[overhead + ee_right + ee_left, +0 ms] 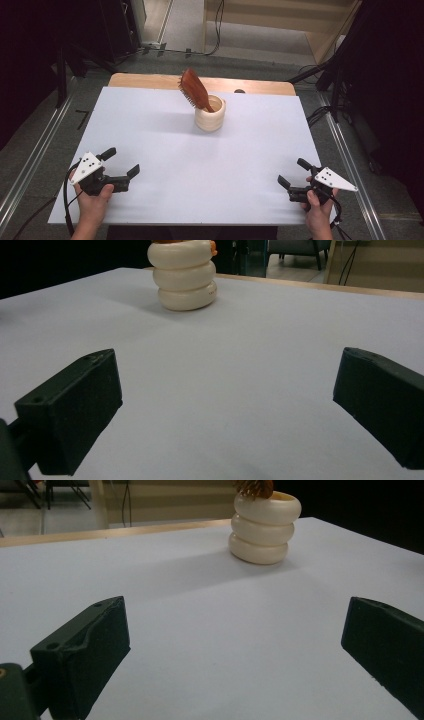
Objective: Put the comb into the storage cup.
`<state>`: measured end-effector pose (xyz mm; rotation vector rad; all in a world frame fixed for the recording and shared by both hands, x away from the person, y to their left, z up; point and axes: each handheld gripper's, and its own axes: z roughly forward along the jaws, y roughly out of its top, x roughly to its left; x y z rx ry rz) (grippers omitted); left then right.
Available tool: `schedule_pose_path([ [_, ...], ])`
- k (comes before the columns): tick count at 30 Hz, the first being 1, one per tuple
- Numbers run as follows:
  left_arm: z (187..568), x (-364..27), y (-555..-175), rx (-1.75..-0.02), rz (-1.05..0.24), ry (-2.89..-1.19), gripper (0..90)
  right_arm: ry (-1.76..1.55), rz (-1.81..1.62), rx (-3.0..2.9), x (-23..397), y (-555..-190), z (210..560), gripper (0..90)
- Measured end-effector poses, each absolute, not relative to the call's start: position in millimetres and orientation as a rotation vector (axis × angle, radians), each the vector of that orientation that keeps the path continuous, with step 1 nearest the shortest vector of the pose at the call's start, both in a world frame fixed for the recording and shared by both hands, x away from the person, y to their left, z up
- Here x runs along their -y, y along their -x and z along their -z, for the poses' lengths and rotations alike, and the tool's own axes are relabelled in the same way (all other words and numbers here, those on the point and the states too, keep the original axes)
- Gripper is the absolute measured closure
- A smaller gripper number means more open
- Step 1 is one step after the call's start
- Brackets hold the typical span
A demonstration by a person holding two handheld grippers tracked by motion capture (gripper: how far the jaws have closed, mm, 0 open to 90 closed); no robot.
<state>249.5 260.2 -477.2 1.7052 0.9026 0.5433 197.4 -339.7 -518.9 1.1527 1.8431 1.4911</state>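
A cream ribbed cup [210, 115] stands upright toward the back middle of the white table [165, 175]. A reddish-brown hairbrush [194, 89] leans in it, head up and tilted to the left. My left gripper [121, 161] rests open near the front left, held by a hand, nothing between its jaws. My right gripper [293, 171] is open near the front right, also empty. The left gripper view has the cup [265, 527] far ahead with the brush bristles [254, 487] at its rim. In the right gripper view the cup [183, 275] stands far ahead at upper left.
A wooden strip [145, 80] edges the table's far side. Dark stands and cables [320, 75] line the floor behind and to the right. Metal rails [30, 160] run along both sides of the table.
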Motion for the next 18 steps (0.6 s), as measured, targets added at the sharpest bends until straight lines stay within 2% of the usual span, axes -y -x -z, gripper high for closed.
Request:
schedule_pose_path([
  [18,480.6,-284.4,-240.0,-0.930,-0.559,-1.722,0.0,-1.153,-1.488,-1.841,339.8,-197.4,518.9,0.0],
])
